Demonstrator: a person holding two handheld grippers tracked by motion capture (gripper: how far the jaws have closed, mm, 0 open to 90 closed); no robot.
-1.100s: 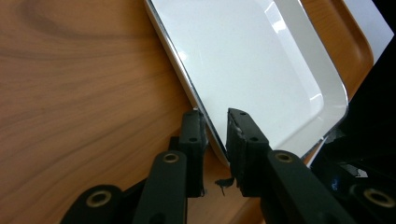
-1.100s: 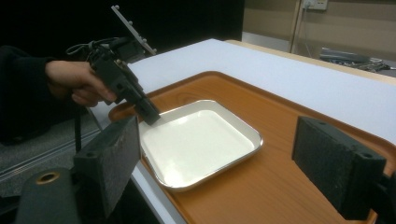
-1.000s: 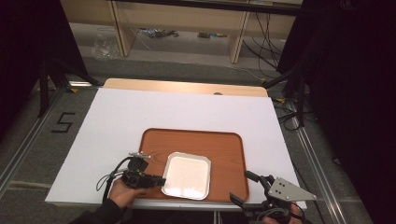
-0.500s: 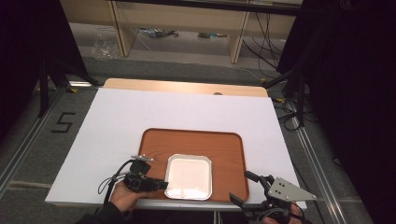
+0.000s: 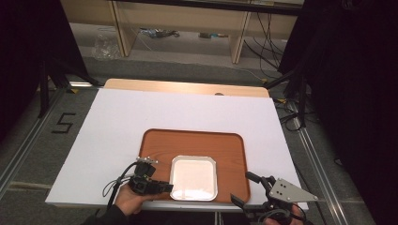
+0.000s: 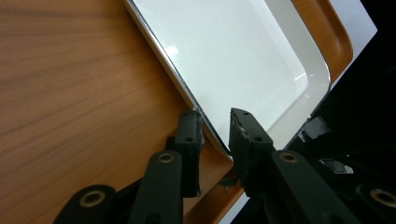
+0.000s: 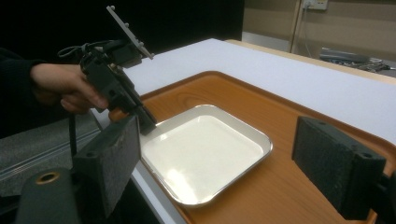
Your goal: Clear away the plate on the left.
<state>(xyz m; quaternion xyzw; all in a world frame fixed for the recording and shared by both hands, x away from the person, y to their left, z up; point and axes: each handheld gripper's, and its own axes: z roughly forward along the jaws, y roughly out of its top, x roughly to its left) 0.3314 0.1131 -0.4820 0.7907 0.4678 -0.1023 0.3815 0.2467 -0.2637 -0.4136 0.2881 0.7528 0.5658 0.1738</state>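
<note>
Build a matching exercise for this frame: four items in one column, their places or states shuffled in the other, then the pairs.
1. left gripper
2. right gripper
3. metal tray
4. wooden tray

A. lies inside the other tray
B. jaws spread wide, holding nothing
C. rests directly on the white table
D. jaws astride a shiny rim

Pairs: 1-D, 2-B, 3-A, 4-C

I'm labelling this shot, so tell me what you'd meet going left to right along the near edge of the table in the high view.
left gripper → white square dish → bare right part of the wooden tray → right gripper
</note>
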